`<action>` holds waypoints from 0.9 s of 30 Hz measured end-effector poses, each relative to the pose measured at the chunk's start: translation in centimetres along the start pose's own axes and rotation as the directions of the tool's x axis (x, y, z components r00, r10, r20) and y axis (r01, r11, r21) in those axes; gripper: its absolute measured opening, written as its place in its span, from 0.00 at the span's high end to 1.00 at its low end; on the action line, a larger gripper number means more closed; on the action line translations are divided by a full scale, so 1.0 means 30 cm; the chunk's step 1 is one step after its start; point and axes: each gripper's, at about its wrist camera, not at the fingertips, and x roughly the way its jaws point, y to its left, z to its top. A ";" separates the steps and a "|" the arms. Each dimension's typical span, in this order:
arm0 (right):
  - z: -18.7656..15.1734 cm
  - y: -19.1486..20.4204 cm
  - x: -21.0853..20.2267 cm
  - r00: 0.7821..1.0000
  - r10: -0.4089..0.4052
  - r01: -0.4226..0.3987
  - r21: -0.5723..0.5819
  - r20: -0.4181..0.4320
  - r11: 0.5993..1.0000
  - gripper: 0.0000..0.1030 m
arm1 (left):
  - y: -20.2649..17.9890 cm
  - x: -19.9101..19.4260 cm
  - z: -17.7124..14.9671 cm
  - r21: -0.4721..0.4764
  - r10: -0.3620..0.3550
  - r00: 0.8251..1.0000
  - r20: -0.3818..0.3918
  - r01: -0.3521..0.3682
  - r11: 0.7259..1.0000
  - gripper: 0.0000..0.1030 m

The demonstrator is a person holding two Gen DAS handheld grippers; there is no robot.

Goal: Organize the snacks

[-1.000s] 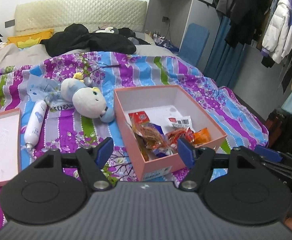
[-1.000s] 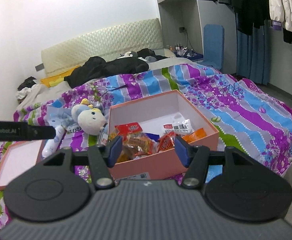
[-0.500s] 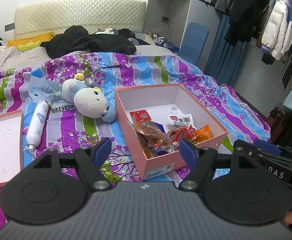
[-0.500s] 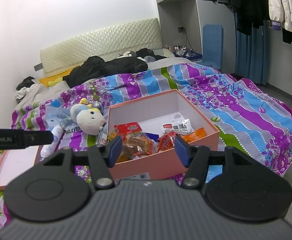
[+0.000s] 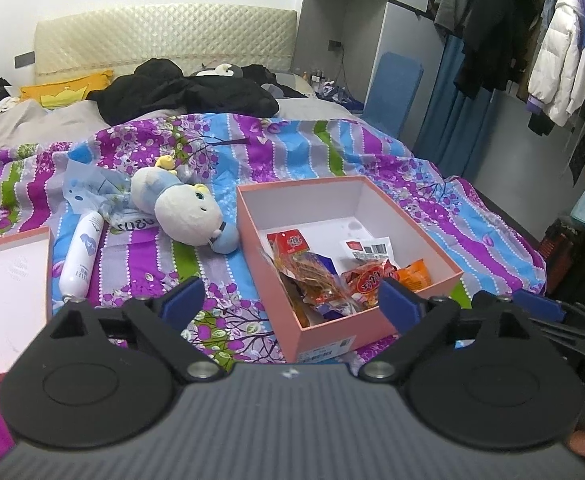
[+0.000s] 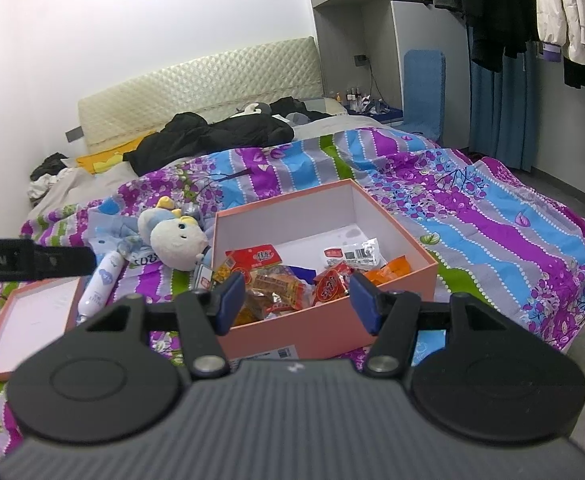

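L gripper [image 5: 290, 302] jaws just opened wider, nothing between; R gripper [image 6: 294, 302] half-open, empty. Snacks [image 5: 324, 276] piled in pink box [image 5: 332, 332] on bed, ahead/below both, pile running front-to-back along box's left wall. L nearer, I'd say.

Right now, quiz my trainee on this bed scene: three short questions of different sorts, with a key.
1. True or false: the pink box holding the snack packets is open.
2. What lies between the box lid and the plush doll?
A) white bottle
B) orange packet
C) black jacket
3. What does the left gripper hold?

Key: 1 true. 2 A. 3 nothing; its jaws have just been opening and stand empty.
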 end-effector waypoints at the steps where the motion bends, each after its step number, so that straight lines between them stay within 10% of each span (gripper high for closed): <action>1: -0.001 0.000 0.001 1.000 -0.003 0.003 0.001 0.001 1.000 0.39 | 0.000 0.002 0.001 0.000 0.003 1.000 0.000 -0.003 1.000 0.06; 5: -0.001 -0.005 0.002 0.999 -0.033 0.033 0.002 0.027 0.999 0.10 | 0.003 0.004 0.003 -0.001 0.010 1.000 0.002 -0.010 1.000 0.03; 27: 0.007 -0.018 0.000 0.998 -0.054 0.054 0.021 0.038 0.998 0.00 | -0.002 -0.004 0.009 0.016 0.055 0.998 0.012 -0.056 0.998 0.02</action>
